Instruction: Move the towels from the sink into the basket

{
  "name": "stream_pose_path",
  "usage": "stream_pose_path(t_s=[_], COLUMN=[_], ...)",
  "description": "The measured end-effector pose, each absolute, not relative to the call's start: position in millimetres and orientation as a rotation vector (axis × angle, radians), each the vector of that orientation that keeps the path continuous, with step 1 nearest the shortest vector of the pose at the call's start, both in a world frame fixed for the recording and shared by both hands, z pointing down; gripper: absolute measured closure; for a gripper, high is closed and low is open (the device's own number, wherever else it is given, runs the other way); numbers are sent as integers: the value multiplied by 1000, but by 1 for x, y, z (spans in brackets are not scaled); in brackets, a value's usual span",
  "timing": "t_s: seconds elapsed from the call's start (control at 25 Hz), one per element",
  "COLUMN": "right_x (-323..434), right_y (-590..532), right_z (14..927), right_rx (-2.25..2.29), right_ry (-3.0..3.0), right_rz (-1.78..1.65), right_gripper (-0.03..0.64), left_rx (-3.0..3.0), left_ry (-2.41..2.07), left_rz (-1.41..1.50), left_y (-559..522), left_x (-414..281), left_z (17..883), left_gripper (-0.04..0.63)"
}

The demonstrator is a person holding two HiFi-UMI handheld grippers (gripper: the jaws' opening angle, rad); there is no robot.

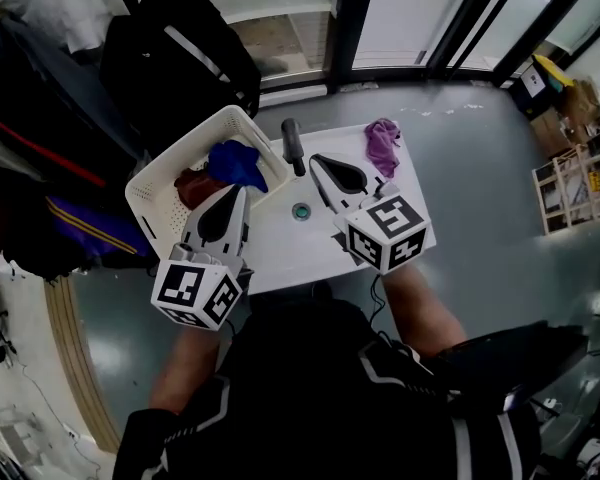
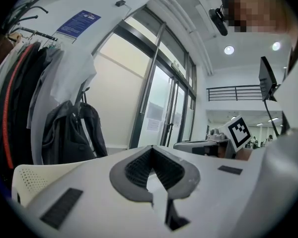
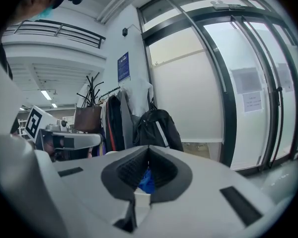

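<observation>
Looks like an office or lab building, in the entrance area. Tall dark-framed glass doors (image 3: 248, 93) carry printed sheets (image 3: 246, 80), and the grey floor (image 1: 480, 168) is smooth. A coat rack (image 2: 20, 98) by the wall is crowded with jackets, with a black backpack (image 1: 180, 58) hanging beside it. A blue notice (image 2: 79, 24) sits high on the white wall. Further in are a railed upper gallery (image 2: 233, 90) and recessed ceiling lights (image 2: 229, 49). Open shelving (image 1: 580, 183) to one side holds boxes. A small white sink (image 1: 280, 253) stands free on the floor.
</observation>
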State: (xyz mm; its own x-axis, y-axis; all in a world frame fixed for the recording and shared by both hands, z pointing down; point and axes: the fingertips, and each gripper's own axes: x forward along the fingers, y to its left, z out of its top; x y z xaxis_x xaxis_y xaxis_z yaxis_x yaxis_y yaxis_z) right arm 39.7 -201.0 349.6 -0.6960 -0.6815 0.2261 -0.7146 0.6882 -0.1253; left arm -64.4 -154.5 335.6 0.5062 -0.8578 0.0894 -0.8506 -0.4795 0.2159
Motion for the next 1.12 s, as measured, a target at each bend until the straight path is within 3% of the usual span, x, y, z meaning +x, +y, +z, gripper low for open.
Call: stream_pose_path(t_s=[1.12], right_x=[24], right_y=[-191], right_z=[346], right_rx=[1283], right_ry=[-2667], right_rz=[196], right_gripper=[607], left_rx=[2589], left_ry=[-1320], left_rz=[-40], left_y=[-151], left_x=[-71], left_z=[332], left_gripper=[589])
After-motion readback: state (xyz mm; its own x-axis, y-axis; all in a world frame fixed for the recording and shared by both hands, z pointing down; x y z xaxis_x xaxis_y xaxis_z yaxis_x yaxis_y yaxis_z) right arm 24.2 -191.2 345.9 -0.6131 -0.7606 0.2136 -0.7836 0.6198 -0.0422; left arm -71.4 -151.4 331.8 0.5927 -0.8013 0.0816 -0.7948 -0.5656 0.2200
